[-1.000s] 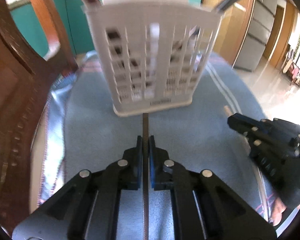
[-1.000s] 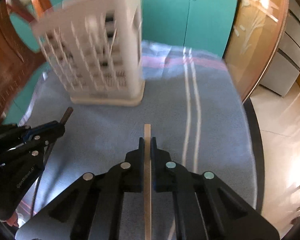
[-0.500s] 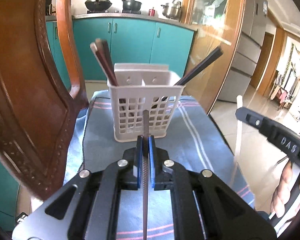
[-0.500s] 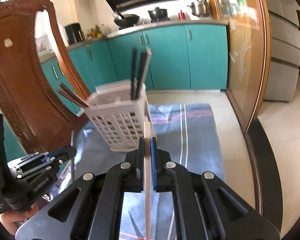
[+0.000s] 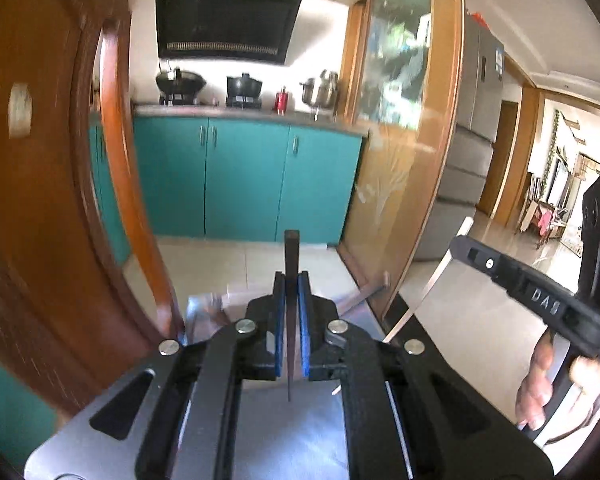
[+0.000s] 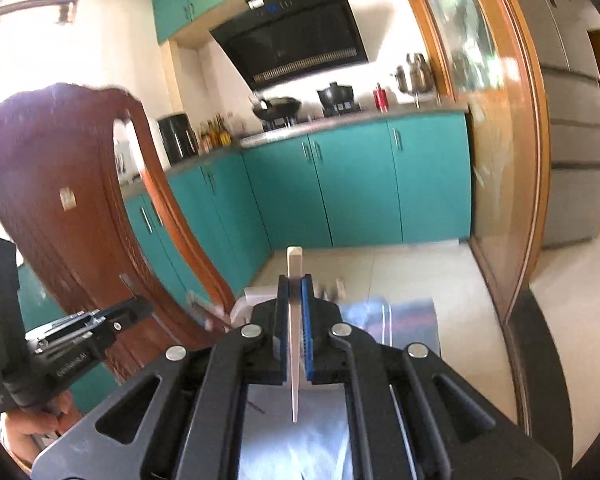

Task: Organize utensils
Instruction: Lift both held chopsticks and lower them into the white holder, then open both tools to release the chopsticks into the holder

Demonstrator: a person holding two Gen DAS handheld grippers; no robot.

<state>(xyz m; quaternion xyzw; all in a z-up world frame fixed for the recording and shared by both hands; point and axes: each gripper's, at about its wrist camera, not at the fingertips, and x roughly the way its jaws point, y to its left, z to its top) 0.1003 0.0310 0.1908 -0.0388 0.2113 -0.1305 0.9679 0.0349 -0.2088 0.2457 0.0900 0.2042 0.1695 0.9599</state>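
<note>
Clearly, the left gripper (image 5: pixel 291 280) had its jaws clamped on a dark chopstick (image 5: pixel 291 256), long axis running straight forward, blunt end toward the teal cabinets (image 5: pixel 244 176). Likewise the right gripper (image 6: pixel 294 284) pinched a pale chopstick (image 6: pixel 294 264) pointing forward.

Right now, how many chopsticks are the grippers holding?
2. A dark chopstick is clamped in the left gripper, and a pale chopstick in the right gripper. The holder is mostly out of view, so more may be hidden.
</note>
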